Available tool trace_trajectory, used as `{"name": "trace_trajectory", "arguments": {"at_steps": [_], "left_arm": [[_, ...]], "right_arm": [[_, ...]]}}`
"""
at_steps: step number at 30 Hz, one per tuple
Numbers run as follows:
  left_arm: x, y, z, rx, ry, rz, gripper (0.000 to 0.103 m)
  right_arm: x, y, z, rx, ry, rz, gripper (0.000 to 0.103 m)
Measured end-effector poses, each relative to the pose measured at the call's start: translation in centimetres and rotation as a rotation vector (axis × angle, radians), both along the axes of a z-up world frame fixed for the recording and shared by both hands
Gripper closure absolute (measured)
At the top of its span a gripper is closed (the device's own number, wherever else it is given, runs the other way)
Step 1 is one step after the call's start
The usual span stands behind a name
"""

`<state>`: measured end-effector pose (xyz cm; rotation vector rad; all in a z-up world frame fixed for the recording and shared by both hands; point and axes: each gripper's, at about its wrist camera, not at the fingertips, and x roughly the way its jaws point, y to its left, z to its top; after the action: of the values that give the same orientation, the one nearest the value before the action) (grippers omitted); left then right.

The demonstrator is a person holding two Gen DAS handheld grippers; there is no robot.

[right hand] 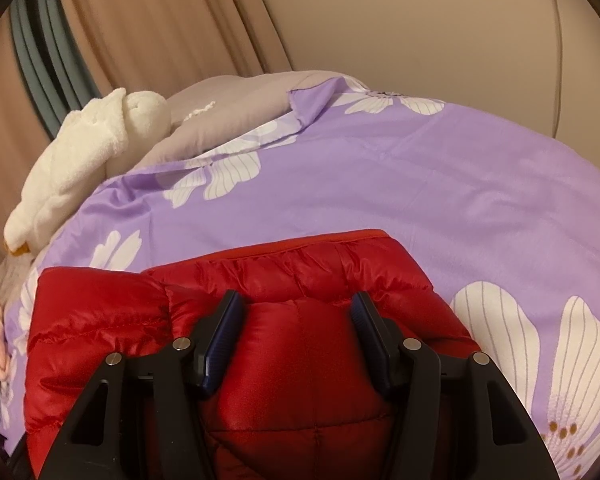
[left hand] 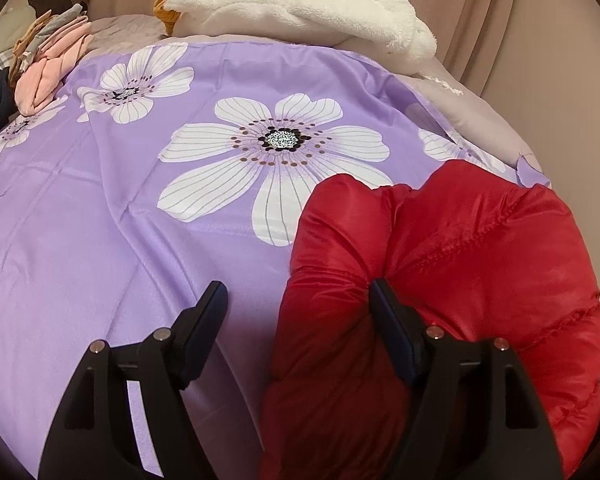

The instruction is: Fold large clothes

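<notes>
Red puffer jacket (left hand: 452, 280), quilted and glossy, lying bunched on the purple floral bedsheet (left hand: 140, 220), at the lower right of the left wrist view and low in the middle of the right wrist view (right hand: 300, 280). One padded part folded over toward the left in the right wrist view, a red bound edge along the far side.

Left gripper (left hand: 298, 300) spread wide, straddling the jacket's left edge: right finger (left hand: 392, 332) pressed into a dent in the red fabric, left finger over bare sheet, clear of the jacket. No grip closed on anything.

Right gripper (right hand: 298, 312) about half open, lowered onto the jacket, a puffed quilted panel bulging up between its blue pads (right hand: 220, 340). Whether those pads actually pinch the fabric, impossible to tell.

Further out: white fluffy blanket (left hand: 300, 4) heaped at the far edge of the bed on grey bedding (right hand: 228, 120). Pile of pink and mixed clothes (left hand: 48, 64) at the far left. Beige curtain (right hand: 160, 20) behind.
</notes>
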<state>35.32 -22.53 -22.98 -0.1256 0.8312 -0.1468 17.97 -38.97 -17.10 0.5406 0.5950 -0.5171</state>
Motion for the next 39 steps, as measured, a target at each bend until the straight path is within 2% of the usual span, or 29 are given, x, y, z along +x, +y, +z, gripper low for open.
{"name": "trace_trajectory", "arguments": {"at_steps": [14,30,31,32,33,34,36,38,39], "left_arm": [[0.1,0.0,-0.1,0.012,-0.007,0.002,0.028],[-0.3,-0.6,0.6,0.119,-0.041,0.029,0.027],[-0.4,-0.3,1.1,0.114,-0.037,0.024,0.028],[-0.7,0.0,1.7,0.104,-0.039,0.02,0.033],[-1.3,0.6,2.6,0.077,-0.053,0.013,0.038],[-2.3,1.4,4.0,0.016,-0.075,-0.003,0.04],[-4.5,2.3,6.9,-0.13,-0.121,-0.071,0.04],[-6.3,2.1,9.1,-0.186,-0.175,-0.141,0.039],[-7.5,1.5,10.2,-0.18,-0.216,-0.172,0.037]], "right_arm": [[0.1,0.0,-0.1,0.003,-0.003,-0.001,0.046],[-0.2,-0.3,0.0,0.021,-0.025,0.001,0.045],[-0.2,-0.4,0.3,0.028,-0.021,0.003,0.045],[-0.5,-0.3,0.7,0.03,-0.01,0.005,0.045],[-1.1,-0.2,1.3,0.022,-0.004,0.012,0.045],[-1.9,0.0,1.9,0.01,-0.015,0.018,0.045],[-3.7,0.3,3.2,-0.007,-0.063,-0.013,0.044],[-5.4,0.2,4.3,0.07,-0.127,-0.024,0.043],[-5.8,0.3,4.8,0.095,-0.151,-0.001,0.043]]}}
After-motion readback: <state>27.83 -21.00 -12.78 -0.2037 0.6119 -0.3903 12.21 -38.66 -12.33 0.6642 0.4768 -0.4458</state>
